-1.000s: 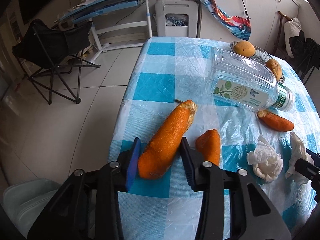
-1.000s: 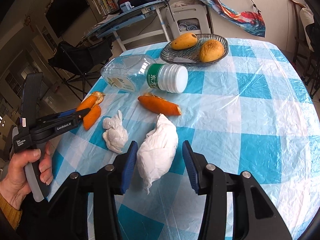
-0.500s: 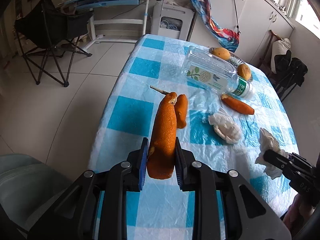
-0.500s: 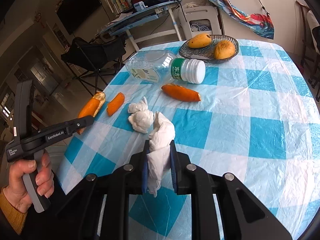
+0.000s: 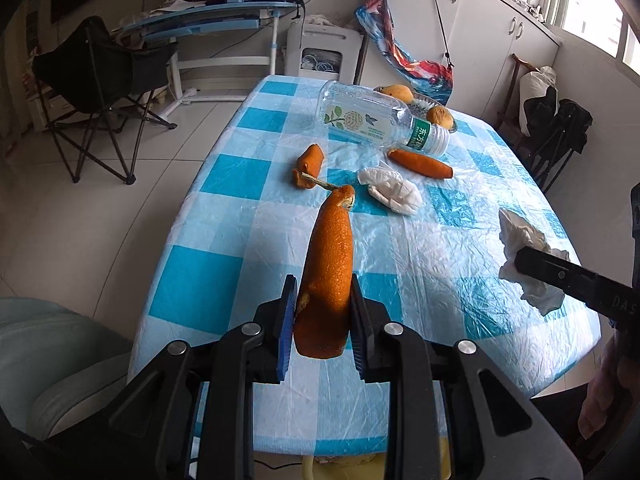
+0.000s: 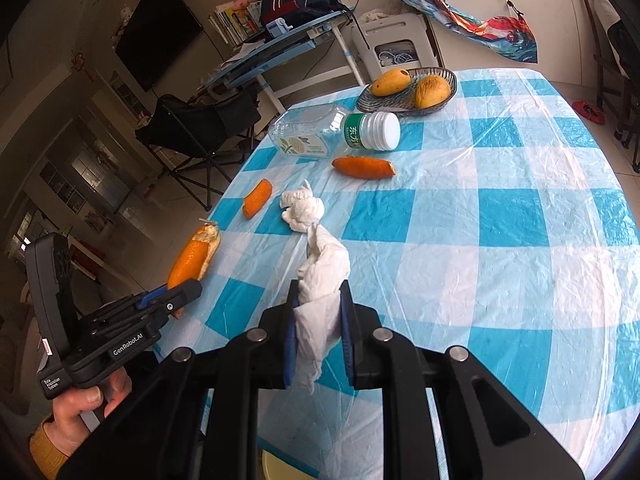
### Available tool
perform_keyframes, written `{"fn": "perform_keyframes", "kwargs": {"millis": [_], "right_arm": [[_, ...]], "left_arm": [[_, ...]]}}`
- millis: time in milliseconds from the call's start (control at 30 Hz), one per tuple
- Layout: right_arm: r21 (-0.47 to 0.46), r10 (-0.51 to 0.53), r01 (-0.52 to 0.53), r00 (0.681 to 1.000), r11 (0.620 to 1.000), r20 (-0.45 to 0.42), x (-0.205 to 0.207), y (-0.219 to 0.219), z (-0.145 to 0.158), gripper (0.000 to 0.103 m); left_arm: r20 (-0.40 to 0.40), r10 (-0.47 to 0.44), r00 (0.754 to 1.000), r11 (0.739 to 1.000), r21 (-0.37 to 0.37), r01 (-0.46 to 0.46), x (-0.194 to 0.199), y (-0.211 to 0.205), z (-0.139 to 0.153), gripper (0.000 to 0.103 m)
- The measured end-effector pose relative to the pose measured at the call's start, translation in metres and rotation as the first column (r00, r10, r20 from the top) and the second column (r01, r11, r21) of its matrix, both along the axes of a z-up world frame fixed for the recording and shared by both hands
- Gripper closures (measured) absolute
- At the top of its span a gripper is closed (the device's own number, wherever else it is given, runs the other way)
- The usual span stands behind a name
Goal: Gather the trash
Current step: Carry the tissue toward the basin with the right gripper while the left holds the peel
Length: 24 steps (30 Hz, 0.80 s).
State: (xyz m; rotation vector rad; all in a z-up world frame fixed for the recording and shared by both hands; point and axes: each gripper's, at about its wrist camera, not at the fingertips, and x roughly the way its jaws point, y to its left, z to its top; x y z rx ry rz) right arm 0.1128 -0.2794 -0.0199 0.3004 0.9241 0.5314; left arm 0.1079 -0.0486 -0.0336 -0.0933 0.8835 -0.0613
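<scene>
The left gripper has its fingers closed on the lower end of a long orange peel, which stands up between them and is lifted off the surface. Over the last second these fingers were closing, with the peel between them. The right gripper pinches a crumpled white tissue; its fingers also came together on it in the last second, and the tissue hangs out above and below them.

Beyond the left fingers, on the checked blue and white surface, lie a short peel piece, a second crumpled tissue and a third peel piece. Farther away a clear plastic bottle lies on its side. Behind the bottle is a dish with two mangoes.
</scene>
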Motion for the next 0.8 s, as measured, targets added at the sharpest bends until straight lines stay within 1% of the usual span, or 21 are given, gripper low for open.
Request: {"fn": "perform_keyframes", "kwargs": {"millis": [167,400,600,800], "right_arm": [[0.01,0.005,-0.005,1.0,1.0,0.011,-0.014,0.0,0.003,0.084],[0.046,0.003,-0.003,1.0,0.999,0.009,-0.037,-0.003,0.0,0.084],[0.067,0.005,-0.005,1.0,0.998,-0.007,-0.055,-0.001,-0.005,0.084],[0.087,0.029,-0.026,0.999,0.996,-0.026,-0.074,0.007,-0.011,0.083]], "left_arm": [[0.017,-0.012,1.0,1.0,0.017,0.012,-0.016,-0.005,0.001,0.08],[0.036,-0.027,0.999,1.0,0.014,0.027,-0.034,-0.008,0.003,0.08],[0.04,-0.043,0.998,0.999,0.011,0.043,-0.047,-0.013,0.002,0.08],[0.038,-0.054,0.998,0.999,0.006,0.054,-0.057,-0.016,0.001,0.08]]}}
